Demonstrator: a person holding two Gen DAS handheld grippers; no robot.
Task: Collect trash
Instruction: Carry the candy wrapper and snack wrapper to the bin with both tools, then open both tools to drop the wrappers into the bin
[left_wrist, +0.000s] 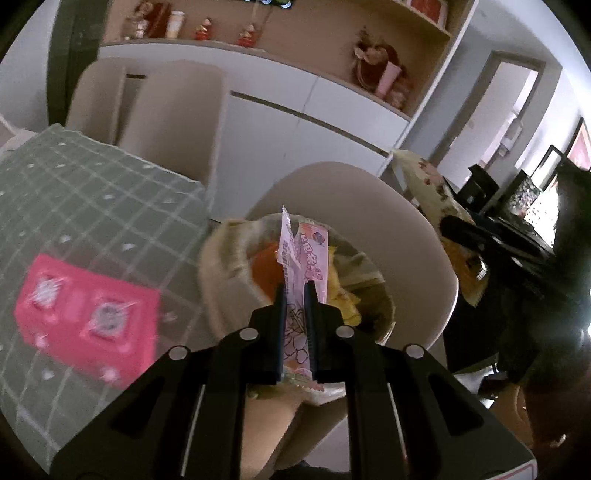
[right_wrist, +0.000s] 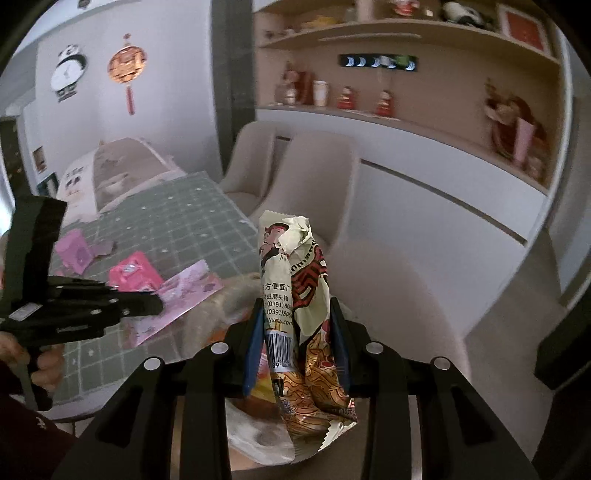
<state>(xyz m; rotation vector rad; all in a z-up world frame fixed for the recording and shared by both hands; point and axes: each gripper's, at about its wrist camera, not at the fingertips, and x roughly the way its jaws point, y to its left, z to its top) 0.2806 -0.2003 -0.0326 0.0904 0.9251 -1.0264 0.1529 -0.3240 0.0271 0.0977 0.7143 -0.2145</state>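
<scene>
**2 grippers, 2 wrappers, 1 full trash bin**

2 black grippers each hold 1 piece of trash. The left gripper (left_wrist: 295, 286) has its jaws pressed almost together on a thin pink candy wrapper (left_wrist: 301, 258). The wrapper is flat and stands up between the fingers, with its jagged top edge poking out past the tips. In the right wrist view the same wrapper sticks out sideways from the left gripper, and a hand (right_wrist: 44, 365) grips the handle below it.

The right gripper (right_wrist: 297, 306) has its jaws part way apart, pinching a crinkled instant noodle bag (right_wrist: 295, 295). The bag is cream with red and orange pictures, a bar code and printed writing. It stands up tall between the fingers, and its bottom end hangs down past them.

Right under the pink wrapper sits the trash bin (left_wrist: 221, 266), a round beige one. It already holds an orange thing and some yellow wrappers. The bin stands between the table and a beige chair (left_wrist: 406, 236).

The table is just beside the bin and wears a green checked tablecloth (left_wrist: 92, 184). On it lies a bright pink box (left_wrist: 88, 321) with 2 round silver pieces on top. The right wrist view shows a torn light pink box (right_wrist: 75, 253) farther back on the cloth.

2 more beige chairs (right_wrist: 314, 177) stand behind the table. A shelf (right_wrist: 369, 114) on the wall holds little red figures and a cup.
</scene>
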